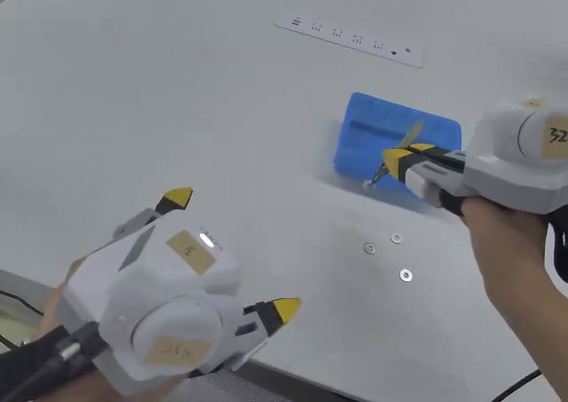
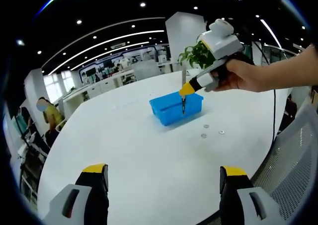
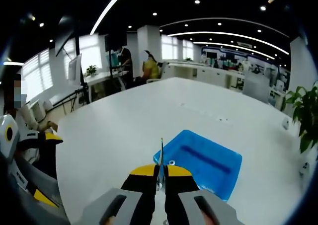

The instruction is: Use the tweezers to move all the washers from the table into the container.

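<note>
Washers [image 1: 406, 275] are sitting three in a loose cluster on the white worktop [image 1: 222, 109], just in front of the blue container [image 1: 373, 127] and apart from it. They are looking thin, flat, hard and very light. They are likely slick metal, so I judge they are going to skate sideways if nudged rather than lift.

The right gripper [image 1: 401, 162] is squeezing the tweezers [image 1: 379, 176] between pressed-together jaws. It is holding them midway along, with the points angling down over the container's near edge. From the right gripper view, the tweezers [image 3: 161, 153] are running straight out between the yellow tips of the right gripper [image 3: 161, 171].

A small ring [image 3: 172, 162] is showing at the container's [image 3: 208, 165] near corner, just beside the tweezers. I cannot tell whether it is being pinched or is lying loose inside. Apart from that the tray's floor is looking bare blue.

The best hold on a washer seems to be across the band, one point through the hole and one outside, or clamping opposite edges with light, steady pressure so it is not flicking away.

The left gripper [image 1: 232, 253] is hovering spread wide and holding nothing, well away from the washers.
</note>
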